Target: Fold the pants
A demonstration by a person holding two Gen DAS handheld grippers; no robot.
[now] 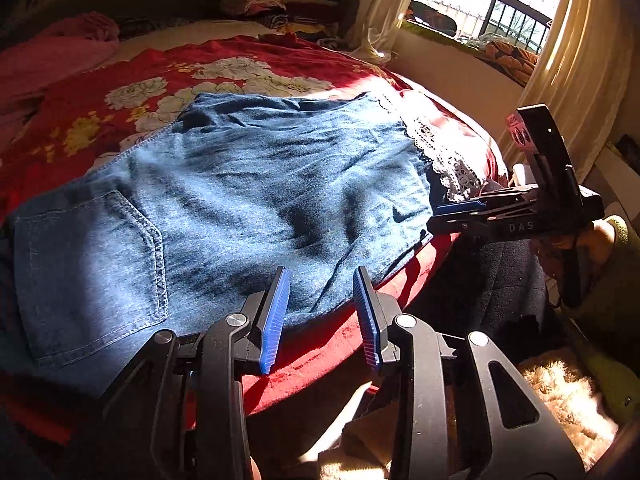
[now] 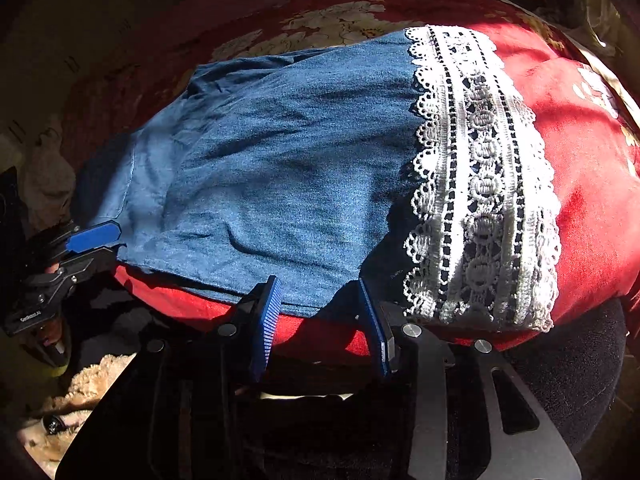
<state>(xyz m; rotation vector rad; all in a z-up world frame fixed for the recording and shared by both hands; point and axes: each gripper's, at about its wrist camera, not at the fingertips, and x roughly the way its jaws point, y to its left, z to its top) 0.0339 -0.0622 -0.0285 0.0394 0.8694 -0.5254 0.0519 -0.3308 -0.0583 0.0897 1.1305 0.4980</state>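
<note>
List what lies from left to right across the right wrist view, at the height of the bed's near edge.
Left tongs → jeans → lace trim → red bedspread.

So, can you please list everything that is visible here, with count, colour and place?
pants: one, blue denim, flat on the bed
lace hem: one, white, at the pants' leg end
bedspread: one, red with pale flowers, under the pants
clothes pile: several, mixed colours, far side of the bed
curtains: two, cream, by the window
rug: one, beige, on the floor
left gripper: black, blue pads, open at the pants' near edge
right gripper: same, open beside the lace hem
</note>
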